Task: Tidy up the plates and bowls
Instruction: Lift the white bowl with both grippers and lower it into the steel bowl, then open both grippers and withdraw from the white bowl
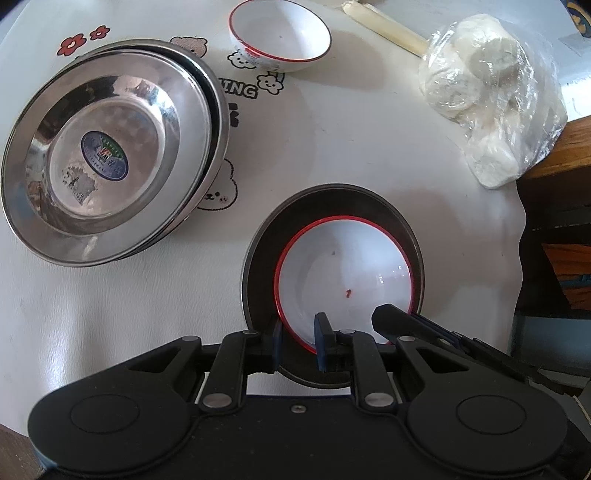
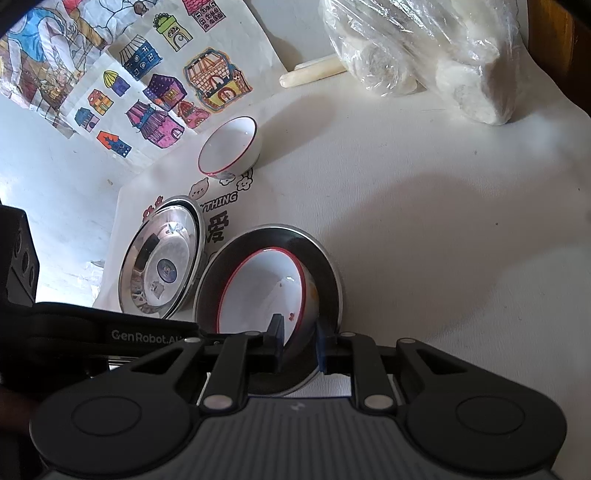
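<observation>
polished, mirror-bright metal on the stacked plates (image 1: 110,162); darker, duller metal on the plate (image 1: 369,206) under the glossy white glazed bowl (image 1: 343,280) with red rim. same glaze on the far bowl (image 1: 284,35). smooth, matt cloth-like cover over the surface (image 1: 351,147). crinkled clear plastic around the bag (image 1: 495,96). matt black plastic on the left tool (image 1: 299,343).

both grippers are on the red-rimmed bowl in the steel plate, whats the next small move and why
Probably lift the near bowl straight up, just clear of its steel plate. Both the left gripper and the right gripper have narrow jaws straddling its rim, so it looks gripped. The plate belongs on the steel plate stack, and the bowl with the far bowl.
</observation>
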{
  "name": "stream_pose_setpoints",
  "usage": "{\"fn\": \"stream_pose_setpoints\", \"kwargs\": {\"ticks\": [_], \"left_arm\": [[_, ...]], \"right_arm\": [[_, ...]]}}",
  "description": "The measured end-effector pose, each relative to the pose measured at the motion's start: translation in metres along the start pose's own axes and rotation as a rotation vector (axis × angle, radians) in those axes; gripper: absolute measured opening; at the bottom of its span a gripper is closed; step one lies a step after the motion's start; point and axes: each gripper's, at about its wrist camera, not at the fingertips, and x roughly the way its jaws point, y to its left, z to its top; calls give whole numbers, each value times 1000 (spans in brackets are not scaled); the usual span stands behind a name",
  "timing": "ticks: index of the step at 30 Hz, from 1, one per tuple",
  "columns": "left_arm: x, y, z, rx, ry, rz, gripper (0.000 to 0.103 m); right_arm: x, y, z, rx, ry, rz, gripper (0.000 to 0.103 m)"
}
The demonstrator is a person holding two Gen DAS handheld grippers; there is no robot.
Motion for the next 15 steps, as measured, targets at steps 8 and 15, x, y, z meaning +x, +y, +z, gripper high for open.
{"fn": "stream_pose_setpoints", "kwargs": {"ticks": [8,15], "left_arm": [[0,0,0,-2,-4,1,19],[-1,2,-1,-8,-3,-3,19]], "right_arm": [[1,3,1,-26,1,-14,20],[-1,3,1,-30,-6,-18,20]]}}
